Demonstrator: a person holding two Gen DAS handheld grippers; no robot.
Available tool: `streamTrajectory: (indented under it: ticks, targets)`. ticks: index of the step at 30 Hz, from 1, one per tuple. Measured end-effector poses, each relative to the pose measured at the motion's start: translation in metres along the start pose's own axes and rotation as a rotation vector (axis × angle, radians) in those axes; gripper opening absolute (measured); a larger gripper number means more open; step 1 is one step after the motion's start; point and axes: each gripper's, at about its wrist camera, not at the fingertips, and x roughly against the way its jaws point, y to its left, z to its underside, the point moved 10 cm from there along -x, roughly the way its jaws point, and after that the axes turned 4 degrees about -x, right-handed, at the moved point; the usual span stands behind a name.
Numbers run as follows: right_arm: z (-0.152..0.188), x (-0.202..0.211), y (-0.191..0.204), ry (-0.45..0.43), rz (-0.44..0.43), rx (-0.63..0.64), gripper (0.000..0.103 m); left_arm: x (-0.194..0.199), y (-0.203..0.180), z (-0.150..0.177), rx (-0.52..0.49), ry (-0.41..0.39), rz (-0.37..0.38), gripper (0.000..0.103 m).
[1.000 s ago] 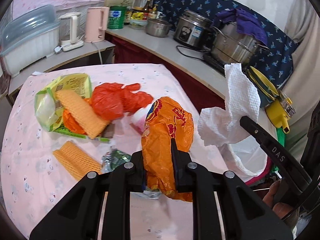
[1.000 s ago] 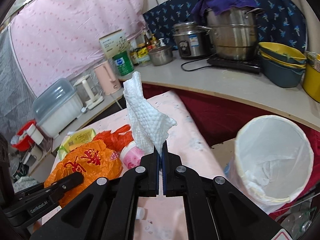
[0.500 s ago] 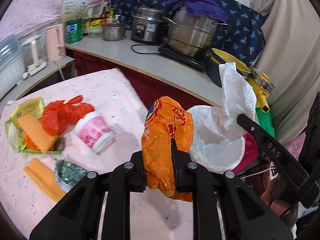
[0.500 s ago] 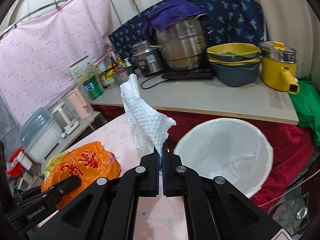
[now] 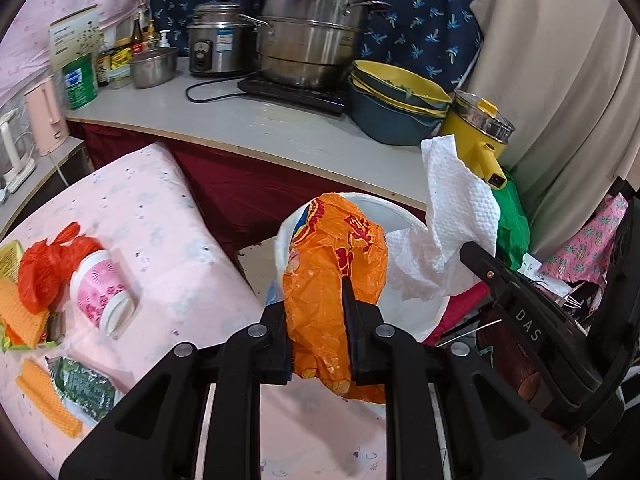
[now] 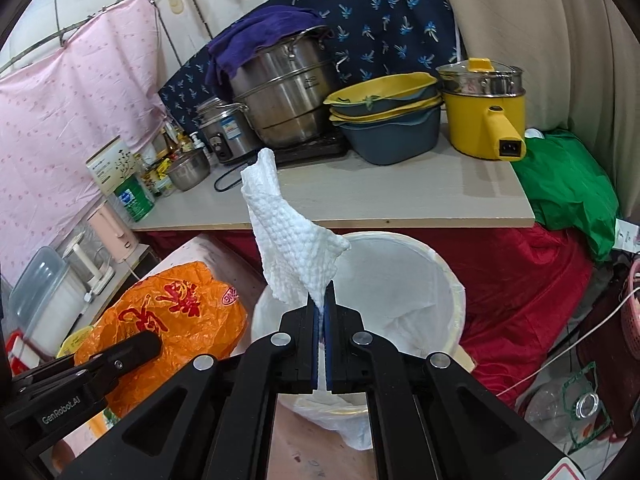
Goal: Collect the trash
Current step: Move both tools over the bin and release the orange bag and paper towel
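Right now your left hand-held gripper (image 5: 316, 320) is clamped on a crumpled orange plastic bag (image 5: 336, 272), its jaws pinching the bag near its middle so the loose bulk stands up above the fingers and a tail droops below. Your right hand-held gripper (image 6: 323, 312) has its jaws pressed together on the lower corner of a white paper towel (image 6: 292, 248), which rises as a twisted strip with its long axis running up and away from the fingers.

What matters for the drop is the white-lined trash bin (image 6: 448, 280). It stands just past the desk's near corner, below and directly ahead of both grippers. From the right wrist view the towel's pinched end sits over the bin's mouth; from the left wrist view the orange bag overlaps the bin's left rim (image 5: 282, 240). Your right hand looks the better centred of the two, so it is probably the one ready to let go first, while the left may need to come a little further over the opening.

Inside the bin you can see only the crumpled white liner; nothing else shows.

Behind you on the pink-covered desk (image 5: 160, 208) more trash waits near the left edge: a pink printed cup (image 5: 100, 292) on its side, a red plastic bag (image 5: 44, 268), an orange foam net (image 5: 46, 404) and a green foil wrapper (image 5: 82, 384).
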Motion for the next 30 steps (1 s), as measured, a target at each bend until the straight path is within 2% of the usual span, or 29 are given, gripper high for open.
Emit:
streamTrajectory:
  ticks: [12,15,18,20,23,25,30]
  targets:
    - [0.002,-0.028,-0.023,0.031,0.027,-0.033,0.004,-0.048,-0.022,-0.006,-0.039,0.054,0.003,0.019]
    - [0.0,-0.035,-0.027,0.033,0.031,-0.04,0.009,-0.056,-0.023,-0.008,-0.036,0.06,0.003,0.021]
    - [-0.001,-0.039,-0.03,0.034,0.034,-0.048,0.01,-0.061,-0.022,-0.01,-0.036,0.052,-0.01,0.031]
    - [-0.002,-0.041,-0.032,0.031,0.038,-0.055,0.017,-0.064,-0.022,-0.013,-0.037,0.046,-0.021,0.044]
    - [-0.004,-0.042,-0.032,0.024,0.04,-0.06,0.023,-0.064,-0.02,-0.015,-0.036,0.04,-0.029,0.053]
    - [-0.005,-0.042,-0.031,0.02,0.04,-0.055,0.028,-0.064,-0.019,-0.015,-0.031,0.038,-0.029,0.054]
    - [-0.009,-0.04,-0.023,0.009,0.034,-0.045,0.031,-0.061,-0.014,-0.015,-0.021,0.038,-0.031,0.054]
